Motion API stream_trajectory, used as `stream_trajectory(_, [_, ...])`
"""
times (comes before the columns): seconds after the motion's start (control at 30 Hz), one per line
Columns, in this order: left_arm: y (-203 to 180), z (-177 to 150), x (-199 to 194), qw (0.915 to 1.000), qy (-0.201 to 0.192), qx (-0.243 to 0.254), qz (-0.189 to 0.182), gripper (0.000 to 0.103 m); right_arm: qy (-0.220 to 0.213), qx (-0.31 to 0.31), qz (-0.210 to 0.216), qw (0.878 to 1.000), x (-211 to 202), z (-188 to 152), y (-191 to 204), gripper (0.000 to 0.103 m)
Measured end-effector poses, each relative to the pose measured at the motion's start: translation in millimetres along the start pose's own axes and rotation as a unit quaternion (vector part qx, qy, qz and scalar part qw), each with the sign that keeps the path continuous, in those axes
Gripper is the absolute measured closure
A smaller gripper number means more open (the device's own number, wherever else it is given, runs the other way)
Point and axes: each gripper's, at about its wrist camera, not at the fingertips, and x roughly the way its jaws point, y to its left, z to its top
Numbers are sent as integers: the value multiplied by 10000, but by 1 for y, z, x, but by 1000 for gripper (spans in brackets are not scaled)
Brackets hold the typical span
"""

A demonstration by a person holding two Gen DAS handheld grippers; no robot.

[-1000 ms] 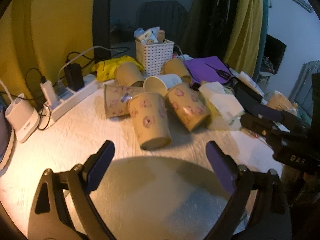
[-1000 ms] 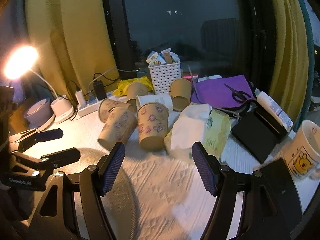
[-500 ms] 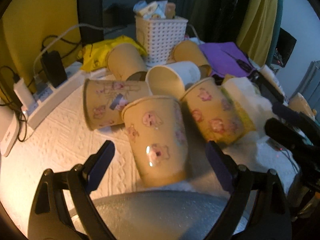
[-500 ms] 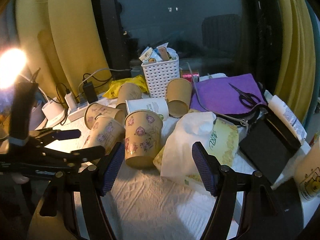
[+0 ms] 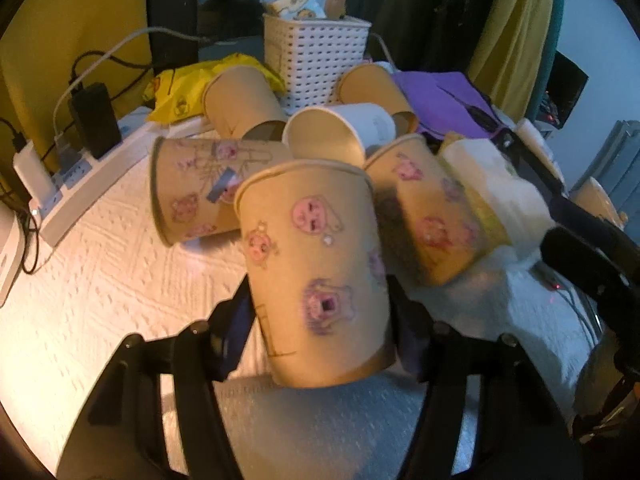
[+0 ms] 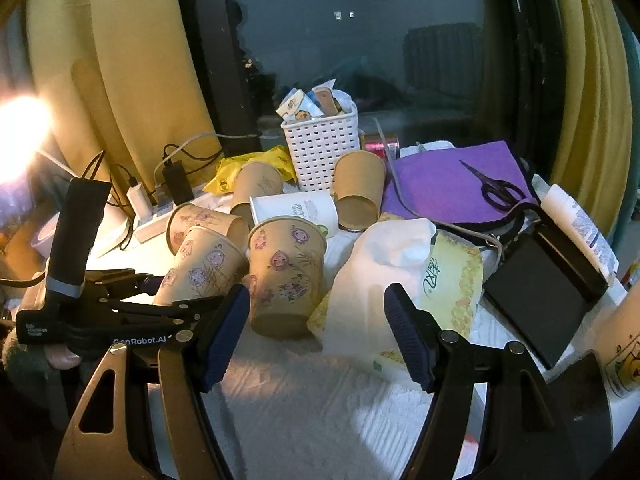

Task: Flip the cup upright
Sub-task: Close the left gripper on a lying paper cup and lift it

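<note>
Several paper cups lie tipped over in a pile on the white table cloth (image 5: pixel 100 280). My left gripper (image 5: pixel 320 320) is shut on the nearest pink-printed cup (image 5: pixel 316 272), its fingers pressing both sides near the cup's base; the cup's mouth points away from me. The same cup (image 6: pixel 200 268) shows in the right wrist view with the left gripper (image 6: pixel 168 300) around it. My right gripper (image 6: pixel 316 336) is open and empty, just in front of another printed cup (image 6: pixel 284 272) and a tissue pack (image 6: pixel 400 276).
A white basket (image 6: pixel 320 152) stands at the back, with brown cups (image 6: pixel 358 188) and a white cup (image 6: pixel 296 210) before it. A power strip (image 5: pixel 80 176) lies left. Purple cloth with scissors (image 6: pixel 496 190), a black box (image 6: pixel 536 292) and a mug (image 6: pixel 624 344) are on the right.
My left gripper moved forward and closed on the nearest printed cup. My right gripper edged closer to the cup pile and stayed open.
</note>
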Motion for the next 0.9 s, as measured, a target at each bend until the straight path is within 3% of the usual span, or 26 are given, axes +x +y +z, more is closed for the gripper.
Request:
stream_trajectory(0.33, [-11, -31, -70, 9988, -455, 162, -115, 41, -172, -122, 26, 9998, -45, -5, 33, 30])
stream_trajectory(0.9, [-7, -148, -165, 9914, -1309, 14, 4, 41, 14, -245, 811, 9964, -110, -47, 111, 30])
